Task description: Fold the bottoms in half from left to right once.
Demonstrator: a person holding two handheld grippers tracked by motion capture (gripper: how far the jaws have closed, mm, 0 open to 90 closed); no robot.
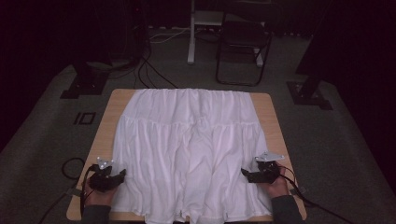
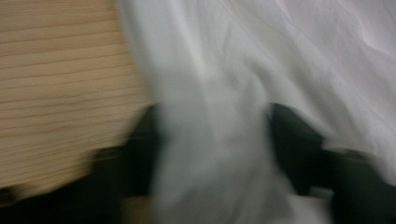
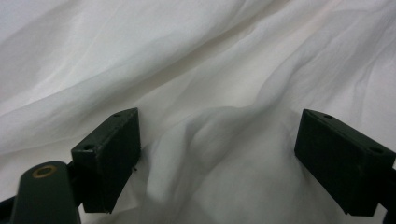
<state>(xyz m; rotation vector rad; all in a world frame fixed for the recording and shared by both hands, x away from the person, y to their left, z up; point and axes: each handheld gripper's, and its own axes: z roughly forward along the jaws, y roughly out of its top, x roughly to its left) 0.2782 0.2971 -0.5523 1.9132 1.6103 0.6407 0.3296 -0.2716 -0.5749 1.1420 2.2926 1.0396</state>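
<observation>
A white pleated skirt [image 1: 187, 140] lies spread over the wooden table [image 1: 105, 126], hem toward me. My left gripper [image 1: 122, 174] sits at the skirt's near left edge. In the blurred left gripper view its jaws [image 2: 212, 140] stand apart with a bunched fold of the white cloth [image 2: 215, 154] between them, bare wood [image 2: 60, 93] to their left. My right gripper [image 1: 243, 173] rests at the skirt's near right edge. Seen from the right gripper view, its jaws [image 3: 217, 149] are wide open over a raised fold of cloth [image 3: 224, 140] that neither pad touches.
Beyond the table stand a dark folding chair [image 1: 243, 46] and a white stand leg [image 1: 191, 37], with cables [image 1: 154, 70] on the grey carpet. Black stand bases [image 1: 84, 86] [image 1: 308, 93] flank the table's far corners.
</observation>
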